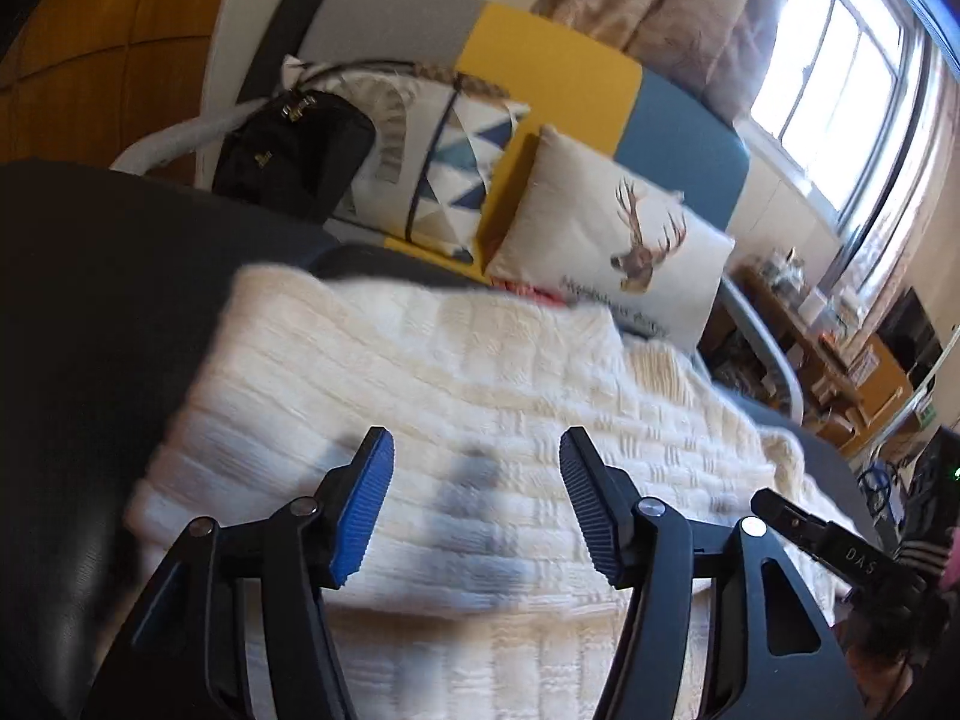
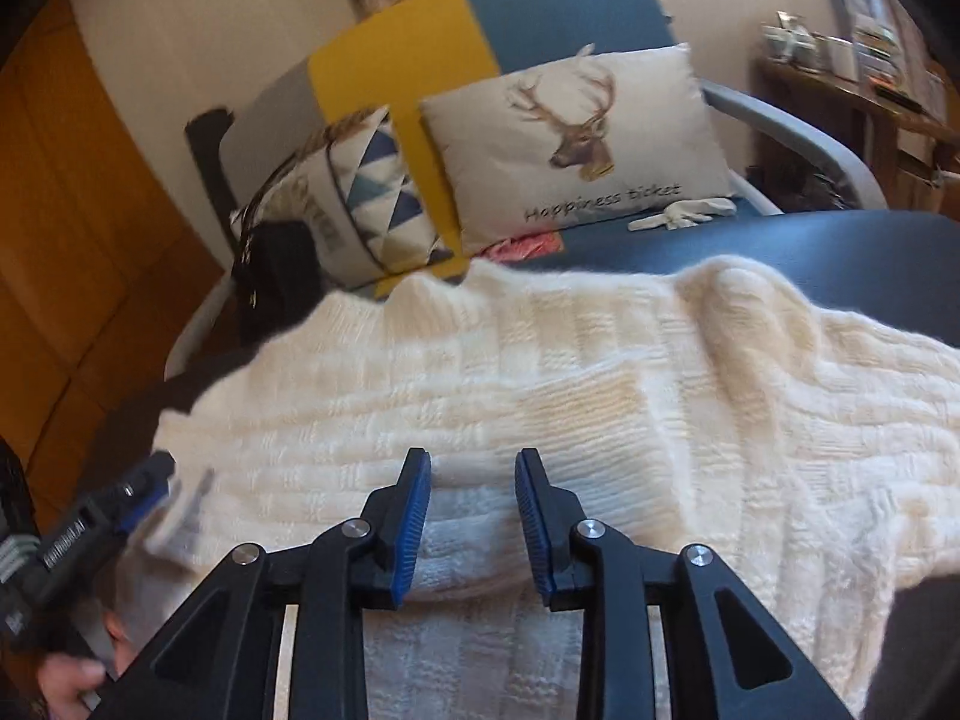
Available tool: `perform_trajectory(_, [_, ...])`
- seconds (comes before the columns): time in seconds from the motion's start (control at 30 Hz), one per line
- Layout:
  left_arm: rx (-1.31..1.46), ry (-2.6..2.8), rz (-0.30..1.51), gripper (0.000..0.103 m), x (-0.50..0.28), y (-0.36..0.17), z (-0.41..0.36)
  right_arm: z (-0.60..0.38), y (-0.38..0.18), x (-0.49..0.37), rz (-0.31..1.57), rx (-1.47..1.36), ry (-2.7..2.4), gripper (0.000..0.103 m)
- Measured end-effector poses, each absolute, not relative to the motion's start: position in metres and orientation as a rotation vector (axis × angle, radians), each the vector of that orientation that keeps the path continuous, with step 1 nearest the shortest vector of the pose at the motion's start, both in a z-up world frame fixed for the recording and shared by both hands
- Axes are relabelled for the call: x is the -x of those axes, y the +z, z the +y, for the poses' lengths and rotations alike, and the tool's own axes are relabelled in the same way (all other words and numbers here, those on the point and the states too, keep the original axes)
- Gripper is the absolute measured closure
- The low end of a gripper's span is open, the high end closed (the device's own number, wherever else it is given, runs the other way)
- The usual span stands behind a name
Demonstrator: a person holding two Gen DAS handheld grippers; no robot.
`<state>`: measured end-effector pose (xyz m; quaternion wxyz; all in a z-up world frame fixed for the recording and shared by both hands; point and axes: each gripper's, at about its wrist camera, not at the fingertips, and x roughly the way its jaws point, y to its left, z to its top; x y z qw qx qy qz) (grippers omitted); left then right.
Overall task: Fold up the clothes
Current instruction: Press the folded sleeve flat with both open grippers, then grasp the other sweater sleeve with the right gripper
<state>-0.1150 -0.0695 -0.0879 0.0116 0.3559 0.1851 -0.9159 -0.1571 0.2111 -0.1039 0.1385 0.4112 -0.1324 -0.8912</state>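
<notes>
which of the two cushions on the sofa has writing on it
The deer cushion, nearer the blue end of the sofa, carries the line "Happiness ticket". The triangle-patterned cushion beside it shows no such line.

Deer pillow [image 2: 570,144] reads "Happiness ticket"

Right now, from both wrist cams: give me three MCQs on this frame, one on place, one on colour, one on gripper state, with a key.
1. Where does the cream cable-knit sweater lie?
A. on the dark surface in front of the sofa
B. on the wooden shelf
C. draped over the window

2. What colour is the sofa-back panel between the grey and blue ones?
A. red
B. yellow
C. green

3. How does the left gripper stand?
A. shut on the sweater
B. shut on the deer-print cushion
C. open, holding nothing

Key: 1 A, the knit spreads over the dark surface; 2 B, yellow shows behind the deer-print cushion; 3 C, jaws apart with sweater visible between.
</notes>
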Motion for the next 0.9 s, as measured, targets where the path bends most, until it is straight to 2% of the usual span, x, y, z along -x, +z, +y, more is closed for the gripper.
perform_trajectory(0.1, [-1.183,-2.827,0.556,0.04,0.122,-0.099,-0.064,0.208,-0.115,0.161,-0.274,-1.249,-2.561,0.072])
perform_trajectory(0.17, [-1.183,-2.848,0.584,0.034,0.121,-0.101,-0.066,0.213,-0.113,0.156,-0.317,-1.217,-2.544,0.072])
perform_trajectory(0.33, [-1.178,-2.863,0.593,0.032,0.121,-0.101,-0.066,0.272,-0.103,0.126,-0.773,-1.132,-2.466,0.071])
perform_trajectory(0.5, [-1.165,-2.848,0.503,0.03,0.119,-0.093,-0.055,0.35,-0.099,0.091,-0.923,-1.137,-2.542,0.071])
perform_trajectory(0.6, [-1.104,-2.899,0.573,0.03,0.109,-0.083,-0.039,0.412,-0.097,0.067,-1.014,-1.135,-2.628,0.07])
perform_trajectory(0.8, [-1.219,-3.016,0.61,0.03,0.101,-0.089,0.026,0.529,-0.12,0.022,-1.399,-1.215,-2.687,0.068])
perform_trajectory(0.9, [-1.275,-3.048,0.579,0.03,0.097,-0.094,0.053,0.562,-0.123,0.001,-1.501,-1.18,-2.73,0.068])
